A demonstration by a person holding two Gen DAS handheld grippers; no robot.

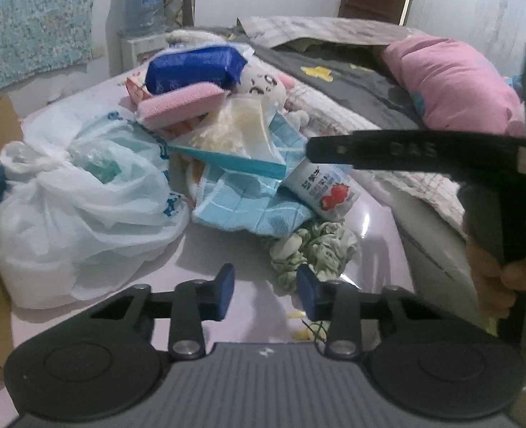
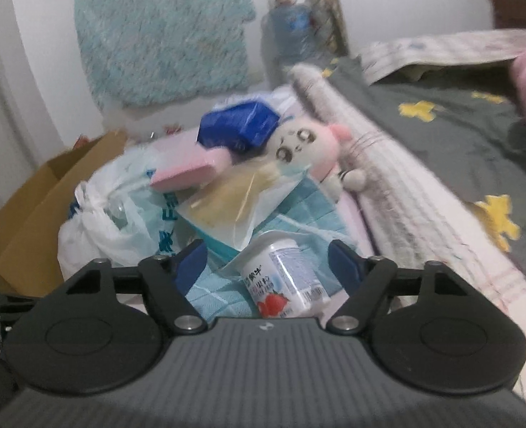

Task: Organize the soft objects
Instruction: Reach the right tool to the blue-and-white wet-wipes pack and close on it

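A heap of soft things lies on the pale pink surface: a light blue towel (image 1: 248, 207), a green scrunched cloth (image 1: 312, 249), a pink sponge (image 1: 180, 103), a white plush toy (image 1: 263, 85) and a blue packet (image 1: 195, 67). My left gripper (image 1: 266, 292) is open just short of the green cloth, with nothing between its pads. My right gripper (image 2: 268, 264) is open around a small strawberry drink bottle (image 2: 284, 278) lying on the towel (image 2: 220, 296); the pads stand apart from its sides. In the left wrist view that gripper's black finger (image 1: 387, 153) reaches over the bottle (image 1: 323, 189).
A knotted white plastic bag (image 1: 84, 207) fills the left, with a cardboard box (image 2: 31, 214) beyond it. A clear bag with a teal edge (image 1: 234, 139) rests on the heap. A grey bedspread (image 2: 459, 135) and a pink pillow (image 1: 455, 85) lie to the right.
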